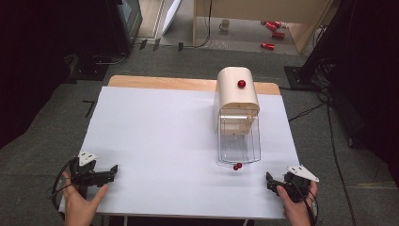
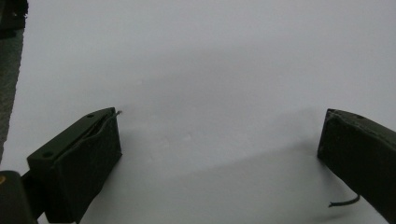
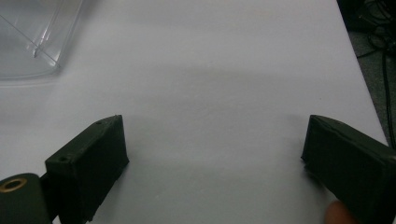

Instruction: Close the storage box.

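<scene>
A cream-coloured box (image 1: pixel 236 92) with a rounded top and a red knob (image 1: pixel 241 84) stands at the back right of the white table (image 1: pixel 155 136). A clear plastic drawer (image 1: pixel 238 141) with a red knob (image 1: pixel 237 166) at its front juts from it toward me; its corner (image 3: pixel 28 42) shows in the right gripper view. My left gripper (image 1: pixel 114 173) rests open at the front left edge, over bare table (image 2: pixel 219 135). My right gripper (image 1: pixel 268 181) rests open at the front right edge, nothing between its jaws (image 3: pixel 215 144).
Grey carpet surrounds the table. Cables (image 1: pixel 310 110) run along the right side, and dark equipment stands at the back left. Red cans (image 1: pixel 272 26) and a mug (image 1: pixel 225 24) lie on the floor beyond the table.
</scene>
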`<state>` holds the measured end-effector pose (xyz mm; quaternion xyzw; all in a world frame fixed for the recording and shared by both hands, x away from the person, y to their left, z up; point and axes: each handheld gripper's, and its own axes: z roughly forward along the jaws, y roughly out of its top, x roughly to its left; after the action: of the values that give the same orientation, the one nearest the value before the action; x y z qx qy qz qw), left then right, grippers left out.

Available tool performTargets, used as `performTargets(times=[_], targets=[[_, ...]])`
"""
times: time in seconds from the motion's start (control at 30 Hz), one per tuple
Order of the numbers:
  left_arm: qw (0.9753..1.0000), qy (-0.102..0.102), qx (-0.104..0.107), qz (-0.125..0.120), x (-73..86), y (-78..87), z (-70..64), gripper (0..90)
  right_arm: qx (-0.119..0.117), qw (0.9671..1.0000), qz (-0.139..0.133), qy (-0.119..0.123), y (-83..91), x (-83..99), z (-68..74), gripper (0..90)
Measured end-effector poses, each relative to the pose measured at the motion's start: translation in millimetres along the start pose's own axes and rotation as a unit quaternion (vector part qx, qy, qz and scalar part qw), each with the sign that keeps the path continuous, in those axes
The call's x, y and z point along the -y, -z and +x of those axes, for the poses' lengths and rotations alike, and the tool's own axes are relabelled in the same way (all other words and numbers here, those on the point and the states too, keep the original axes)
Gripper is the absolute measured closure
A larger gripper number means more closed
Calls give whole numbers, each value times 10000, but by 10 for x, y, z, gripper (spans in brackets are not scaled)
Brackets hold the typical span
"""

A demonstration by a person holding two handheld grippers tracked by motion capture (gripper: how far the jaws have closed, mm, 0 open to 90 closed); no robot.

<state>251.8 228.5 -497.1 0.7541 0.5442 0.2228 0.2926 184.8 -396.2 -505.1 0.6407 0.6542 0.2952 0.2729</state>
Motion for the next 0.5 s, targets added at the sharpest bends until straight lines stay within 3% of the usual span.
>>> performTargets(times=[0.33,0.5], targets=[[10000,-10,-15,-10,3,0,-5,0,122,9999,-58,83,21,-15,47,79],[10000,-13,-17,-10,3,0,-5,0,-24,9992,-384,-87,123,-106,126,82]])
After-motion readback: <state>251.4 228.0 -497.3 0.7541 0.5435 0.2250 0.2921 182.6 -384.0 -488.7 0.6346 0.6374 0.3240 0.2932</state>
